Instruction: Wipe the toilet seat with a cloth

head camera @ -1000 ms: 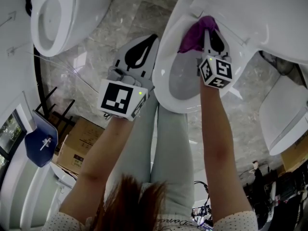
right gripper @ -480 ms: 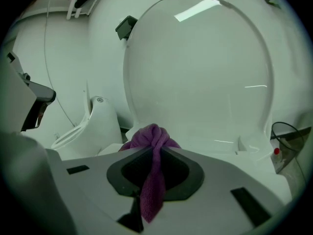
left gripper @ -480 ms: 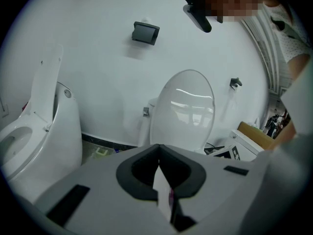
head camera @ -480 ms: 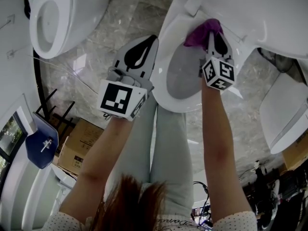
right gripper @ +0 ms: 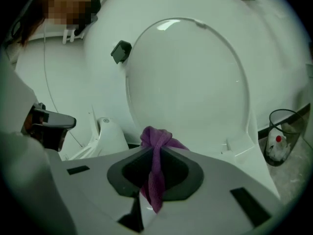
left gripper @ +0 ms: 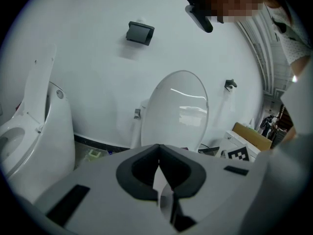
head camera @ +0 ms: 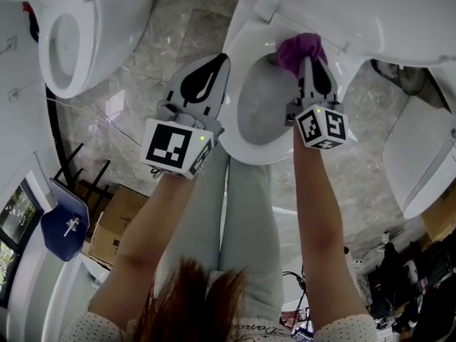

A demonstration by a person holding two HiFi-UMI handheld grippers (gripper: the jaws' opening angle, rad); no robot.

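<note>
Moved rightward on the toilet seat (head camera: 241, 63), the right hand-held gripper (head camera: 308, 66) clamps a bunched purple cloth (head camera: 298, 48).

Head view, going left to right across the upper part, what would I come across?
An open toilet at the left edge → left gripper, shut on nothing → toilet seat → purple cloth pinched in the right gripper → another toilet at the right edge.

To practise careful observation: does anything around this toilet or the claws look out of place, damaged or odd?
Nothing stands out. The right claw is shut on the purple cloth at the back of the toilet seat; the left claw is shut and empty. No spill or damage shows.
</note>
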